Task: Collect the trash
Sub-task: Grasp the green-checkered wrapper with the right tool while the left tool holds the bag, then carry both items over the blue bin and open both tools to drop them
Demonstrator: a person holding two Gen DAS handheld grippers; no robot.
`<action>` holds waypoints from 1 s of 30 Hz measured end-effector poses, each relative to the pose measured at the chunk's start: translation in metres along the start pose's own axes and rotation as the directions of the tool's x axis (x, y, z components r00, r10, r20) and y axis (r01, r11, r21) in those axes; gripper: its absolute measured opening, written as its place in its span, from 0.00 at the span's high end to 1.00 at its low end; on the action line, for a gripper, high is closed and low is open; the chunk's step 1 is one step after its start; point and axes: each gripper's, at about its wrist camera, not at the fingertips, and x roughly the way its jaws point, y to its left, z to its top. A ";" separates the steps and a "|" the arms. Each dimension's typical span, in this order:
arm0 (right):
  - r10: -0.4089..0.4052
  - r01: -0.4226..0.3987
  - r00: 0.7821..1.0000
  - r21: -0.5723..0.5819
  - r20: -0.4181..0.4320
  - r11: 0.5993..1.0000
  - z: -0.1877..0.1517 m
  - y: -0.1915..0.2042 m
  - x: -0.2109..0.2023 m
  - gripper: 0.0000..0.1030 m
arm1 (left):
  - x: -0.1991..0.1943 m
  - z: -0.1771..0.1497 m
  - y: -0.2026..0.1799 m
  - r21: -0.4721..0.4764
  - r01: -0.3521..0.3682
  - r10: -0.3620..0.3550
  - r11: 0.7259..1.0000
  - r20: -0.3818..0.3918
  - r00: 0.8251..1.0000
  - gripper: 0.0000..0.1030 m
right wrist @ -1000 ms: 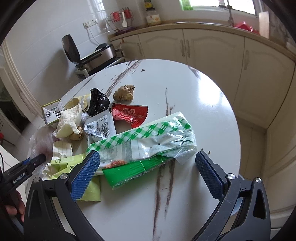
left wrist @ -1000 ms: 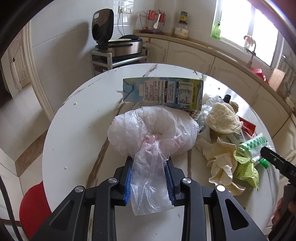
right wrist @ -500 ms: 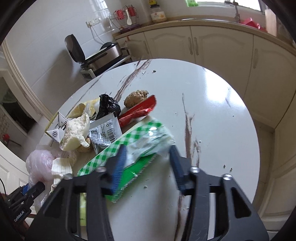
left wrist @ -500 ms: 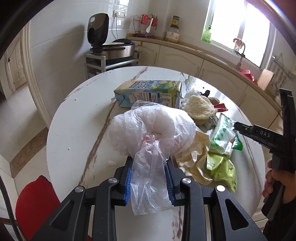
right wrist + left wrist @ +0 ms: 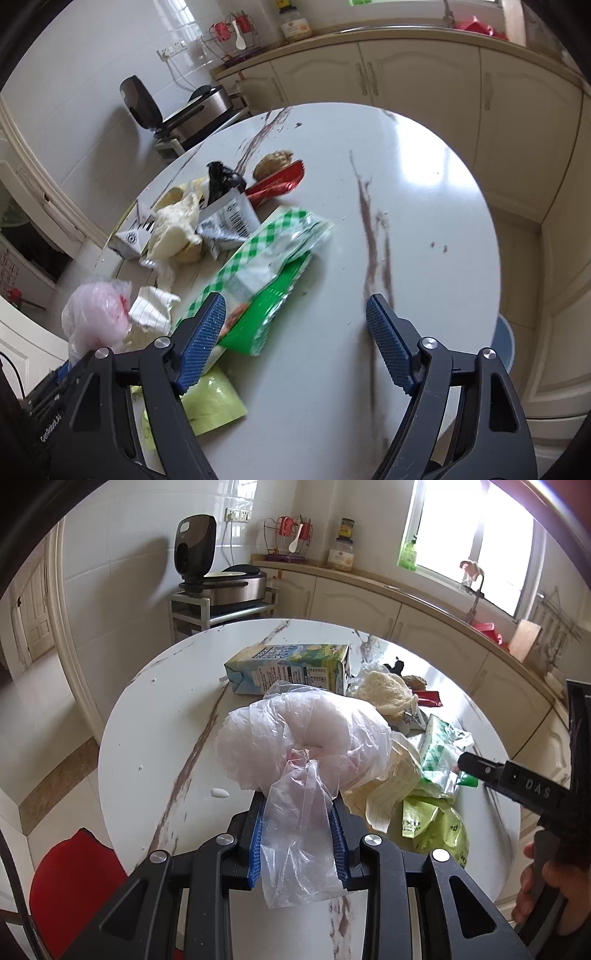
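Seen from the left wrist, the left gripper is clenched on the loose tail of a translucent white plastic bag. The bag's bulging body rests on the round white marble-veined table just ahead of the blue pads. Holding it by the gathered neck looks sensible: the film is limp, and the neck is the one part that bunches firmly enough to pinch. Beyond the bag a blue-and-green drink carton lies on its side. To the right, litter is heaped close together: a crumpled cream paper wrapper, a lime-green foil pouch and a green-checked plastic snack packet. The black body of the right gripper reaches in from the right edge toward that packet.

From the right wrist, the right gripper stands released, its jaws spread wide with nothing between them. The green-checked packet lies on the table just ahead, its near end beside the left pad. Past it sit a red foil sachet, a black crumpled scrap and a pale lump of bread-like food. The trash is mostly bunched on the table's left side, which I judge makes it easy to gather toward the bag.
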 end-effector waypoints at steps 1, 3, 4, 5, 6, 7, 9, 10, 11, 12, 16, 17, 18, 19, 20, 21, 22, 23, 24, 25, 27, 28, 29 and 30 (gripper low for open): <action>0.012 -0.012 1.000 -0.001 -0.002 1.000 -0.001 0.004 0.003 0.32 | 0.003 0.004 -0.003 0.004 -0.014 0.014 1.000 -0.005 1.000 0.74; 0.050 -0.050 0.999 -0.001 -0.020 0.999 -0.001 0.009 0.011 0.61 | 0.002 0.010 -0.008 0.019 -0.039 0.039 0.999 0.010 0.999 0.74; 0.067 -0.067 0.998 -0.003 -0.016 0.998 -0.001 0.010 0.014 0.68 | 0.001 0.010 -0.009 0.019 -0.042 0.042 0.999 0.012 0.999 0.74; 0.083 -0.083 0.996 -0.001 -0.008 0.997 -0.001 0.009 0.017 0.69 | 0.001 0.013 -0.009 0.019 -0.037 0.036 0.999 0.007 0.999 0.74; 0.112 -0.112 0.994 0.003 0.001 0.994 -0.001 0.007 0.017 0.73 | 0.001 0.015 -0.009 0.018 -0.030 0.030 0.999 0.009 1.000 0.74; 0.147 -0.147 0.989 0.006 0.019 0.989 -0.002 0.005 0.015 0.77 | -0.001 0.015 -0.011 0.023 -0.033 0.033 0.999 0.011 0.999 0.74; 0.185 -0.184 0.981 -0.007 0.063 0.983 -0.001 0.003 0.005 0.85 | -0.004 0.018 -0.014 0.035 -0.036 0.035 0.999 0.022 0.999 0.74; 0.192 -0.191 0.978 -0.017 0.084 0.981 -0.001 0.003 -0.002 0.89 | -0.006 0.019 -0.017 0.038 -0.035 0.034 0.999 0.026 0.999 0.74; 0.213 -0.211 0.970 -0.030 0.113 0.977 0.001 0.002 -0.010 0.91 | -0.008 0.021 -0.019 0.044 -0.035 0.034 0.998 0.030 0.999 0.74; 0.225 -0.221 0.965 -0.046 0.138 0.974 0.002 0.002 -0.019 0.94 | -0.011 0.023 -0.023 0.050 -0.035 0.033 0.998 0.041 0.999 0.74; 0.232 -0.220 0.954 -0.081 0.192 0.972 0.009 -0.003 -0.043 0.96 | -0.021 0.027 -0.046 0.071 -0.006 0.002 0.997 0.064 0.998 0.74; 0.234 -0.222 0.951 -0.080 0.200 0.972 0.010 -0.008 -0.049 0.96 | -0.025 0.028 -0.052 0.082 -0.006 0.001 0.997 0.069 0.998 0.74; 0.237 -0.224 0.948 -0.082 0.213 0.971 0.009 -0.012 -0.056 0.96 | -0.028 0.028 -0.061 0.093 -0.005 -0.003 0.996 0.080 0.997 0.74; 0.237 -0.224 0.945 -0.083 0.224 0.971 0.009 -0.018 -0.062 0.96 | -0.031 0.028 -0.071 0.108 0.003 -0.012 0.994 0.084 0.996 0.74; 0.240 -0.229 0.942 -0.076 0.235 0.971 0.008 -0.024 -0.069 0.96 | -0.033 0.028 -0.080 0.119 0.014 -0.025 0.993 0.085 0.996 0.74; 0.247 -0.236 0.938 -0.072 0.243 0.969 0.007 -0.030 -0.076 0.96 | -0.035 0.027 -0.089 0.127 0.023 -0.034 0.992 0.086 0.996 0.74; 0.245 -0.235 0.936 -0.069 0.255 0.970 0.005 -0.038 -0.084 0.96 | -0.036 0.026 -0.102 0.145 0.030 -0.042 0.989 0.084 0.996 0.74; 0.240 -0.231 0.933 -0.067 0.267 0.971 0.004 -0.047 -0.091 0.96 | -0.038 0.025 -0.116 0.162 0.042 -0.056 0.986 0.082 0.995 0.74; 0.236 -0.228 0.931 -0.062 0.279 0.972 0.001 -0.057 -0.100 0.96 | -0.039 0.024 -0.129 0.178 0.057 -0.072 0.982 0.079 0.994 0.74; 0.226 -0.221 0.928 -0.052 0.295 0.974 -0.002 -0.068 -0.108 0.96 | -0.040 0.023 -0.143 0.199 0.071 -0.088 0.977 0.074 0.993 0.74; 0.190 -0.190 0.929 -0.030 0.319 0.981 -0.006 -0.092 -0.125 0.96 | -0.040 0.021 -0.174 0.242 0.102 -0.120 0.965 0.061 0.991 0.74; 0.165 -0.169 0.928 -0.017 0.334 0.985 -0.008 -0.106 -0.132 0.96 | -0.038 0.019 -0.192 0.266 0.124 -0.142 0.956 0.051 0.989 0.74; 0.135 -0.142 0.931 -0.003 0.338 0.990 -0.011 -0.120 -0.138 0.96 | -0.036 0.017 -0.207 0.282 0.148 -0.164 0.948 0.035 0.986 0.74; 0.095 -0.107 0.934 0.015 0.343 0.994 -0.014 -0.133 -0.143 0.96 | -0.032 0.013 -0.227 0.301 0.182 -0.194 0.936 0.011 0.981 0.74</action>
